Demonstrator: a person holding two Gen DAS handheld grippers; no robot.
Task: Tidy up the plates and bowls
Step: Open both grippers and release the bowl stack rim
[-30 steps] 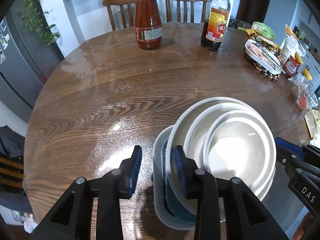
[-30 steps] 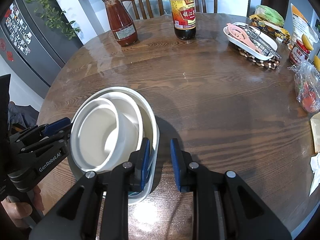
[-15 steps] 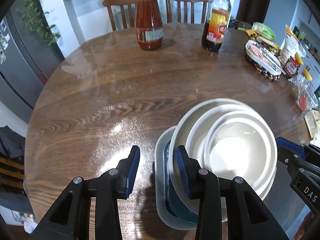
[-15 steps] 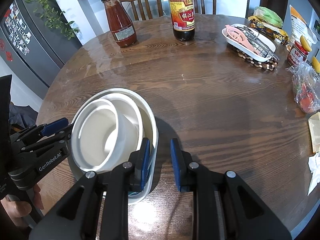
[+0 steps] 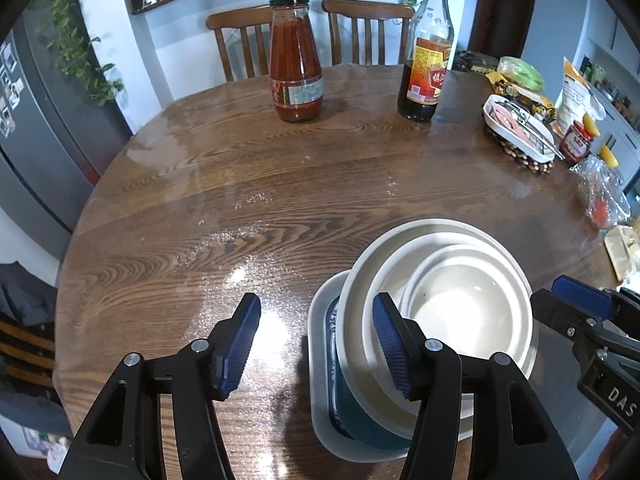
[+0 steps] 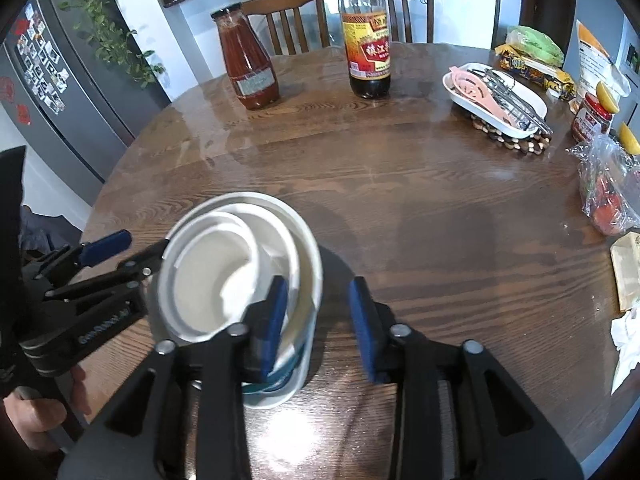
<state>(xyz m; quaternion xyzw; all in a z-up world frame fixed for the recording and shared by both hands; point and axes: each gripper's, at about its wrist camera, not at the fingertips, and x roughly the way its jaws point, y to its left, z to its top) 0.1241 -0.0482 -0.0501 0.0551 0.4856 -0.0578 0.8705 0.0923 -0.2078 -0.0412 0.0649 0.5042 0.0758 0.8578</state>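
A stack of white bowls (image 5: 452, 304) sits in a pale rectangular dish (image 5: 320, 380) with a blue patterned plate (image 5: 340, 392) under the bowls, at the near edge of the round wooden table (image 5: 280, 184). My left gripper (image 5: 316, 340) is open; its right finger is over the bowls' left rim, its left finger over bare table. My right gripper (image 6: 320, 316) is open, its left finger over the right rim of the bowls (image 6: 224, 276), its right finger over the table. Neither grips anything.
A red sauce jar (image 5: 296, 60) and a dark vinegar bottle (image 5: 426, 48) stand at the far side. A white tray of utensils (image 6: 496, 100) on a beaded mat, snack bags (image 6: 532, 56) and a bag of tomatoes (image 6: 608, 196) line the right edge. Two chairs stand behind.
Both grippers have opened wider and risen a little, so the stack looks lower and smaller. The bowls and dish stay in place.
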